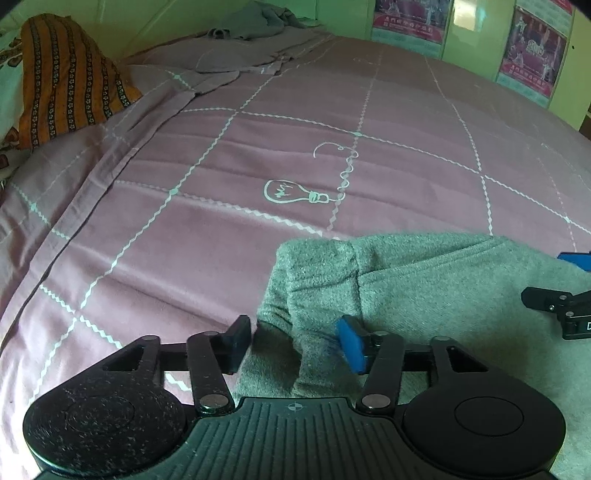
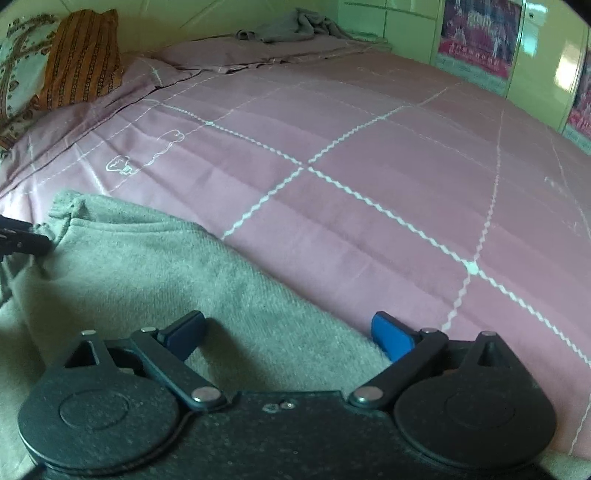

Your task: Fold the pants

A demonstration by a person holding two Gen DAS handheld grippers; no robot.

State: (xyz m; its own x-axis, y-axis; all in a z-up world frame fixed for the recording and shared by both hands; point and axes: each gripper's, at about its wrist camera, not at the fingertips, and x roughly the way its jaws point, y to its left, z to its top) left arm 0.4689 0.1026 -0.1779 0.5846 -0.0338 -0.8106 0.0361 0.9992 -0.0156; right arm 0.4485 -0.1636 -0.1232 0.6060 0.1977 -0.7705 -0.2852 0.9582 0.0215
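Pants [image 1: 424, 291] lie bunched on bed [image 1: 258, 155]; left tongs [image 1: 295, 343] straddle a fold.

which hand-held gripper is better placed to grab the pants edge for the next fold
Left, probably. The left hand-held gripper already has a raised ridge of the grey pants between its half-open jaws. The right hand-held gripper stands wide open over flat cloth by the pants' edge, with nothing bunched to pinch.

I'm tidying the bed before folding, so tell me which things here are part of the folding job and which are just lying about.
Part of the job:
grey pants
left gripper
right gripper

Lying about:
orange striped cloth
crumpled grey garment
posters
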